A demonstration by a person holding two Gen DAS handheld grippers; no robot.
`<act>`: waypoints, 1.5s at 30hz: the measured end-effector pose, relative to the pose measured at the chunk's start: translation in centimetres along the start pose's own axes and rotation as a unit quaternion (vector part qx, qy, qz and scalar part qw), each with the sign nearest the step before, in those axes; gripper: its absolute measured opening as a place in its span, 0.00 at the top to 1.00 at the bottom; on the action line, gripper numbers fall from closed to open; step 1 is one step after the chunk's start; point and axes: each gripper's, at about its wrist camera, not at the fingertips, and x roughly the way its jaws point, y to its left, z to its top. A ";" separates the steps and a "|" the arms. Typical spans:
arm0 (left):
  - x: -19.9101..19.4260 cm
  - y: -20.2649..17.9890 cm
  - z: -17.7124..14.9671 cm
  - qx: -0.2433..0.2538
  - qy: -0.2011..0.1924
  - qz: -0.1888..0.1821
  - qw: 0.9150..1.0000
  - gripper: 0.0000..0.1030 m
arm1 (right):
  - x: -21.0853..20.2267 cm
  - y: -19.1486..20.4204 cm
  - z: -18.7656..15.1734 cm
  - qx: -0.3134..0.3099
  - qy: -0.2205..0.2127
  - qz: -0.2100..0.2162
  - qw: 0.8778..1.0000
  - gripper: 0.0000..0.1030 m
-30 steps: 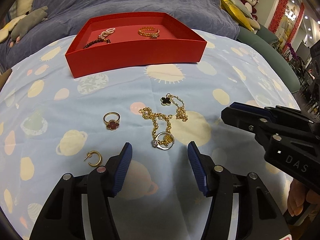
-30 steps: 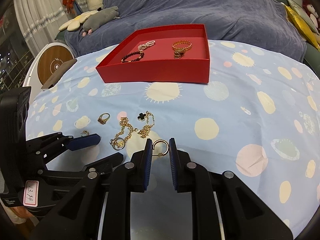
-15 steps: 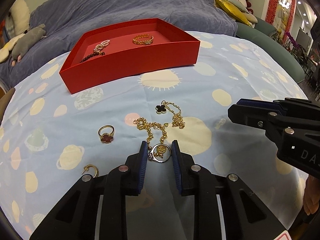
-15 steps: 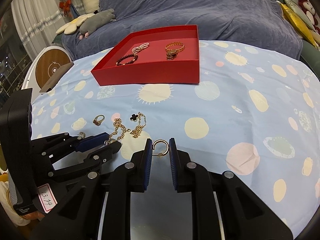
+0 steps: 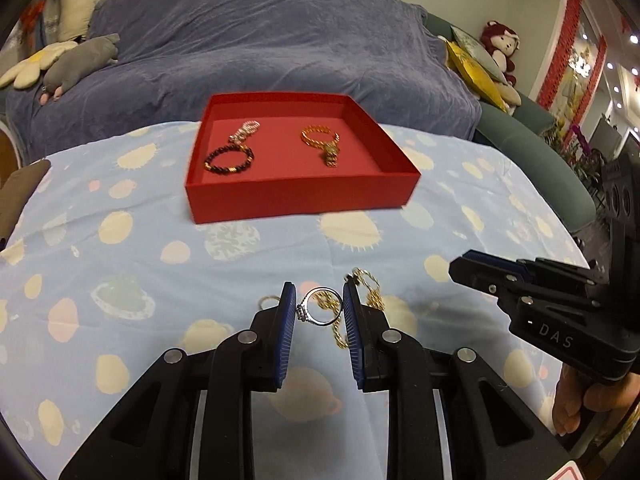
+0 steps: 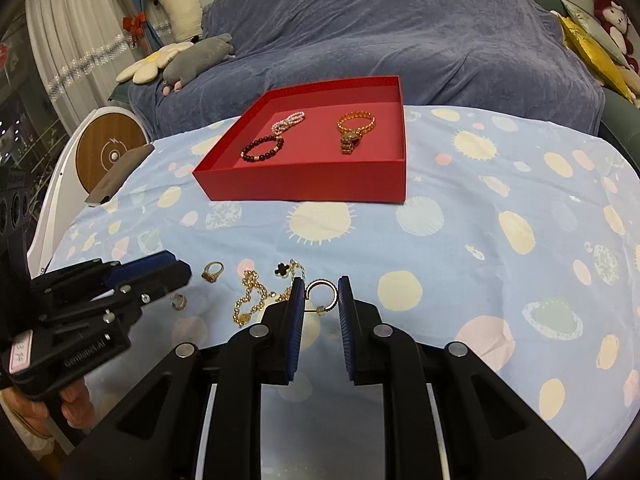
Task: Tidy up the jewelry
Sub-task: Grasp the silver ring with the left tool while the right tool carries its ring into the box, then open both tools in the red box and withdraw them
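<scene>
We grip the silver ring (image 5: 320, 307) in the left gripper (image 5: 320, 310) and the hoop earring (image 6: 321, 294) in the right gripper (image 6: 320, 300) (both clamped, off the cloth); the red tray (image 5: 304, 199) lies straight ahead, nearer the left.

silver ring (image 5: 320, 306) upright, pinched

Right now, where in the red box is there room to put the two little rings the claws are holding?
In the red box, the near right corner in front of the gold bracelet is bare, and so is the strip between it and the dark bead bracelet. The far left is crowded: the pearl bracelet lies close behind the bead one.
</scene>
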 end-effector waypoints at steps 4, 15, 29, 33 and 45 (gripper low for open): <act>-0.9 2.1 1.9 -0.024 -0.017 0.016 0.999 0.80 | -0.1 0.4 1.3 0.002 -0.013 0.000 1.000 0.84; 0.5 3.3 6.8 -0.044 -0.032 0.019 0.998 0.79 | 1.6 1.8 6.8 -0.008 -0.043 -0.004 0.999 0.84; 8.7 4.7 12.1 -0.046 -0.010 0.032 0.998 0.79 | 9.2 -0.6 11.9 0.012 -0.024 -0.026 0.999 0.84; 10.8 4.4 12.2 -0.026 0.002 0.051 0.998 0.79 | 11.3 -1.6 11.7 0.026 -0.001 -0.027 0.999 0.84; 11.9 6.0 12.0 -0.038 0.018 0.072 0.997 0.76 | 12.5 -1.2 11.7 0.021 0.000 -0.043 0.999 0.79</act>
